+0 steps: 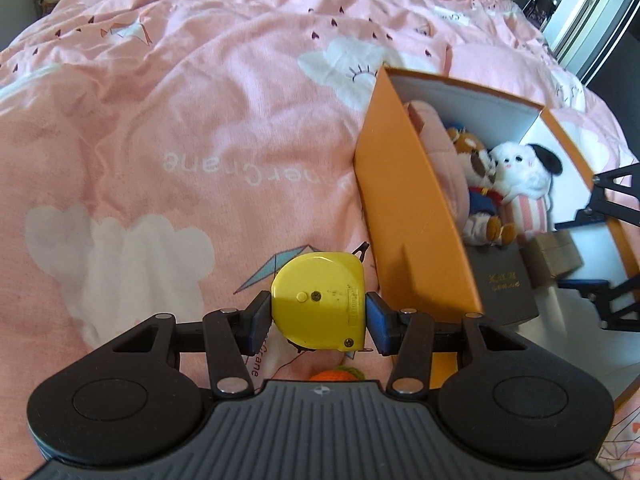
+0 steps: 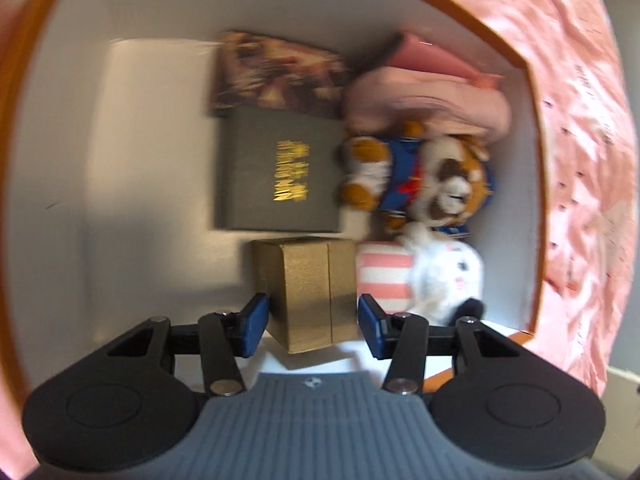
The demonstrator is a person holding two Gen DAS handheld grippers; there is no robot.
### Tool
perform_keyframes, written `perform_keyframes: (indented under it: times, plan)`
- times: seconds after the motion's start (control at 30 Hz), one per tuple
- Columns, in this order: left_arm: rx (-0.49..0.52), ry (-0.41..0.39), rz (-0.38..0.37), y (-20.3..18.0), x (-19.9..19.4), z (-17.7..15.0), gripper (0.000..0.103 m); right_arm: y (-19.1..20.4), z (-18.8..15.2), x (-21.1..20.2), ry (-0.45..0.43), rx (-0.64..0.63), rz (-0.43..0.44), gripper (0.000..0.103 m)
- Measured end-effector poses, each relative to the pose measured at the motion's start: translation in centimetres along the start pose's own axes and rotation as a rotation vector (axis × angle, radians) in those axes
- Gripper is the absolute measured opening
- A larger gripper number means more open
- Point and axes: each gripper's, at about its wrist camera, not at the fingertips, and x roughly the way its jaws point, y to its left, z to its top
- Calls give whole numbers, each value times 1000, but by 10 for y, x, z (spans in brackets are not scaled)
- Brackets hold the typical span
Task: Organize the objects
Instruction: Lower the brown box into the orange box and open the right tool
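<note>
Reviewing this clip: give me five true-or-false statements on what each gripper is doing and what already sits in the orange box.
1. The left gripper holds a yellow tape measure. True.
2. The tape measure is already inside the orange box. False: it is outside, over the pink bedspread.
3. The right gripper is clamped on the white plush dog. False: its pads straddle the small gold box, gaps showing on both sides.
4. A dark grey box with gold lettering lies in the orange box. True.
5. The orange box holds no soft toys. False: two plush toys lie inside.
</note>
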Motion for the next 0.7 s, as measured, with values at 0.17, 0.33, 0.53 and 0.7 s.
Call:
perform_keyframes:
  times: [0.17, 0.33, 0.53, 0.7]
  plan:
    - [3, -35, -9, -3, -13, 7, 57, -8, -6, -5, -22, 67, -11, 64]
    - [30, -93, -35, -15, -34, 13, 57, -12, -15, -28, -65, 139, -13, 64]
    - [132, -152, -95, -48, -60, 17, 57, -27, -35, -65, -178, 482, -16, 61]
    - [215, -129, -195, -89, -55, 19, 57, -20, -48, -81, -211, 743, -55, 41]
